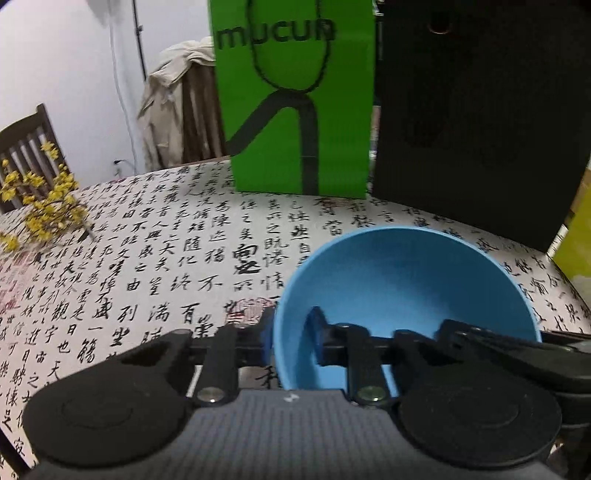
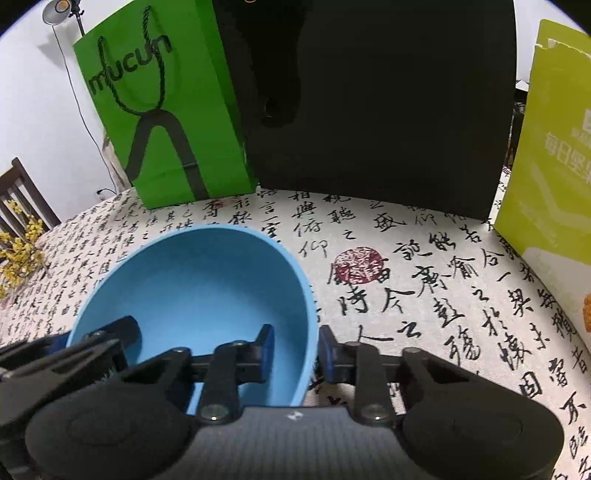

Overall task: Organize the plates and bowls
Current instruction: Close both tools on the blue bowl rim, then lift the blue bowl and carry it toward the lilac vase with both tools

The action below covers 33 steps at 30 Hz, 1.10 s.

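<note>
Progress looks early: left gripper (image 1: 290, 339) and right gripper (image 2: 295, 345) each clamp opposite rims of the blue bowl (image 1: 406, 288) on the tablecloth (image 1: 147, 258); no plates seem visible, stacking remains.

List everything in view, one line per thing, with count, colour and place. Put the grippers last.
bowl: one, blue, on the tablecloth in front of the bags, empty.
green bag: one, black lettering, standing at the back.
black bag: one, standing right of the green bag.
yellow-green package: one, far right.
flowers: one sprig, yellow, far left.
tablecloth: one, white with black calligraphy.
chair: one, dark wood, left.
lamp: one, top left.
left gripper: black, shut on the bowl's left rim.
right gripper: black, shut on its right rim.
</note>
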### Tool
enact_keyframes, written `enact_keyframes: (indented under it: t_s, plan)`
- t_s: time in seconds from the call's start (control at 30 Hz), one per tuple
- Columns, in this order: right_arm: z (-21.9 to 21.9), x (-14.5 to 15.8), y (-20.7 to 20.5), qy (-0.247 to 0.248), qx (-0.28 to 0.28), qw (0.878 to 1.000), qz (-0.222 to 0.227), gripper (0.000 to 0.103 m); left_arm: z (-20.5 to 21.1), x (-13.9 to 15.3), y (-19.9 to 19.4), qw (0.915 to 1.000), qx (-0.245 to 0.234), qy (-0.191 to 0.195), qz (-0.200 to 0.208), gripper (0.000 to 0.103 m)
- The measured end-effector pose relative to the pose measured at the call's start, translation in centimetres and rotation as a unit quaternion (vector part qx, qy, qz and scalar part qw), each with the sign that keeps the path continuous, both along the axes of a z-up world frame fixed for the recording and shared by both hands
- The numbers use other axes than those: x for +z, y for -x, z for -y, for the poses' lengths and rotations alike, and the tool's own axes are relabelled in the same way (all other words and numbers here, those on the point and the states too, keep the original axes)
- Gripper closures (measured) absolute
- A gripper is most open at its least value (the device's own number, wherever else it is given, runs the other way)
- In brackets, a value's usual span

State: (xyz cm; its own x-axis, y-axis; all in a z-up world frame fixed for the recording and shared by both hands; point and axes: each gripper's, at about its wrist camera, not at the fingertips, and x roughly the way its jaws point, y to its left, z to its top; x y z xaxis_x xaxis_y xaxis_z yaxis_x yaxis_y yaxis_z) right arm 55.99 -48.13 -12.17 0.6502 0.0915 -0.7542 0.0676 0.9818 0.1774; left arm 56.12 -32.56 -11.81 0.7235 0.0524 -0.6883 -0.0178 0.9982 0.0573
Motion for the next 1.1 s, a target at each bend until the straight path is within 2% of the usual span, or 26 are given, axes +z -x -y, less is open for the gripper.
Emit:
enact_keyframes:
  t_s: [0.73,1.1]
  plan:
    - [-0.9,0.9,0.7,-0.027,-0.002,1.0,0.014,0.086,-1.2,1.3,1.4,0.9998,0.009,-0.005,0.014,0.084]
    - [-1.7,2.6,1.9,-0.041,0.01,0.999,0.034,0.086,-2.6,3.3,3.1,0.9992,0.014,0.001,0.036,0.084]
